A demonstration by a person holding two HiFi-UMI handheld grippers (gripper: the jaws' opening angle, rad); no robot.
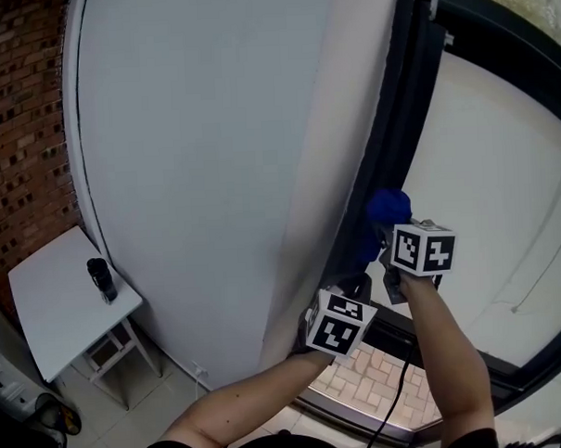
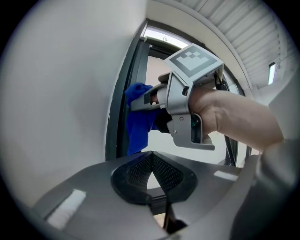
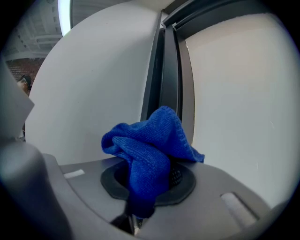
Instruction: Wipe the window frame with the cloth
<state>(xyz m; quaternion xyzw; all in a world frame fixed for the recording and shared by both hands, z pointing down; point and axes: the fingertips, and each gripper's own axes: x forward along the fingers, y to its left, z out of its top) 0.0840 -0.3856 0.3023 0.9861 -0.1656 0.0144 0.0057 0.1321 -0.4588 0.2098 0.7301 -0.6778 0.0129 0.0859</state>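
Observation:
A blue cloth [image 3: 146, 154] is bunched between the jaws of my right gripper [image 3: 150, 176], which is shut on it. In the head view the cloth [image 1: 384, 214] is up against the dark window frame [image 1: 401, 120], with the right gripper [image 1: 393, 246] just below it. The frame's dark upright [image 3: 166, 70] runs straight ahead in the right gripper view. My left gripper [image 1: 353, 294] hangs lower, beside the frame's foot. Its jaws [image 2: 151, 176] are shut with nothing between them, and they look up at the cloth [image 2: 138, 119] and the right gripper [image 2: 145, 99].
A broad white wall panel [image 1: 221, 128] stands left of the frame, pale glass [image 1: 501, 181] to its right. A small white table [image 1: 52, 307] with a dark bottle [image 1: 101, 278] stands at lower left by a brick wall [image 1: 21, 118]. Tiled floor [image 1: 376, 386] lies below the sill.

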